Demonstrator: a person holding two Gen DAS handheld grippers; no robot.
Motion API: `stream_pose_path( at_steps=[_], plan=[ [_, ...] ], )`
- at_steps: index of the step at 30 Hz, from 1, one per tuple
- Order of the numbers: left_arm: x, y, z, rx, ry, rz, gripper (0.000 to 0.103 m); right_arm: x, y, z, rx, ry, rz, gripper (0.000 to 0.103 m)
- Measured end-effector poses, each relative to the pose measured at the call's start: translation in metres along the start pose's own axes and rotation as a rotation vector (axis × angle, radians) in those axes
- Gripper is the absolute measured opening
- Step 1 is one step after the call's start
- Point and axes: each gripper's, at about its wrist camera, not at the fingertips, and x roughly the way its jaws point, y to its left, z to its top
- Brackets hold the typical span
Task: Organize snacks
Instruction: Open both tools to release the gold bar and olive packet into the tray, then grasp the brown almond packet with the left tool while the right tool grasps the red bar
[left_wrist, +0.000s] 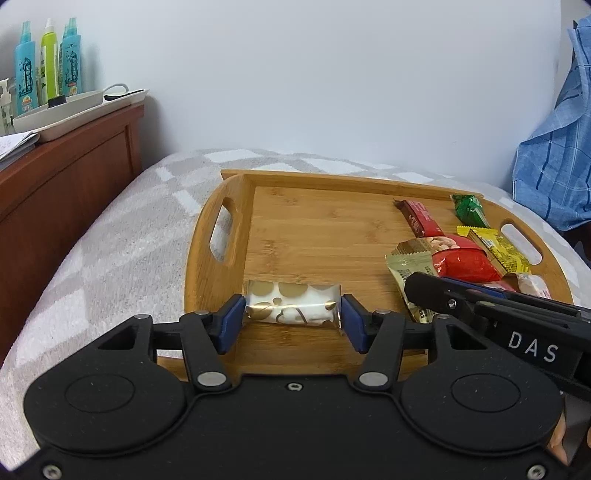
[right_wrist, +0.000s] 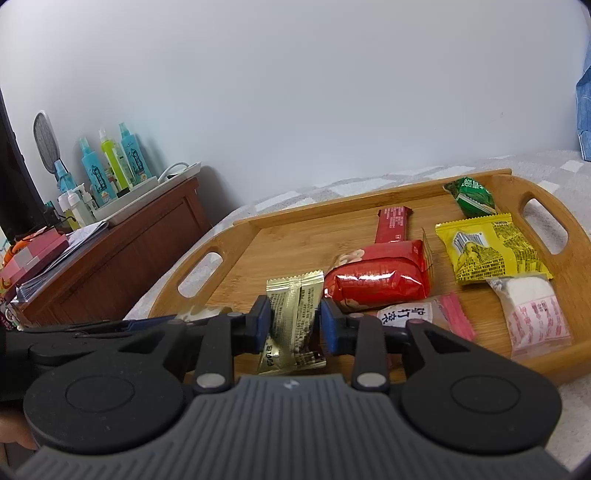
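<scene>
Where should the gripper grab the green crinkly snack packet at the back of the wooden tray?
Probably across the puffy middle of the green crinkly snack packet, coming down from above. It lies flat near the far rim of the wooden tray, clear of the other snacks, and its crimped ends look thin and floppy.

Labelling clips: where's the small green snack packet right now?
The small green snack packet lies in the bamboo tray's far right corner, beyond the yellow packet, right of the dark red bar.
</scene>
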Motion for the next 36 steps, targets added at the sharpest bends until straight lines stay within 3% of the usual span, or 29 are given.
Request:
stream_pose_path(
  at_steps=[7, 12, 20, 29, 36],
  plan=[
    [-0.006, 0.001, 0.001, -0.007, -0.008, 0.011, 0.059, -0.003, 0.000, 0.000, 0.006, -0.002, -0.004, 0.043],
    [-0.017, 0.005, 0.004, -0.028, -0.026, 0.013, 0.067, -0.010, -0.001, 0.001, 0.022, -0.021, 0.004, 0.060],
    [-0.041, 0.002, 0.001, -0.022, -0.056, 0.035, 0.082, -0.029, 0.000, 0.002, 0.037, -0.062, 0.011, 0.061],
    [-0.064, -0.009, -0.015, 0.011, -0.061, 0.053, 0.091, -0.059, 0.006, -0.010, -0.020, -0.103, -0.068, 0.070],
    [-0.075, -0.016, -0.029, 0.032, -0.045, 0.049, 0.092, -0.073, 0.001, -0.026, -0.032, -0.092, -0.143, 0.071]
  ],
)
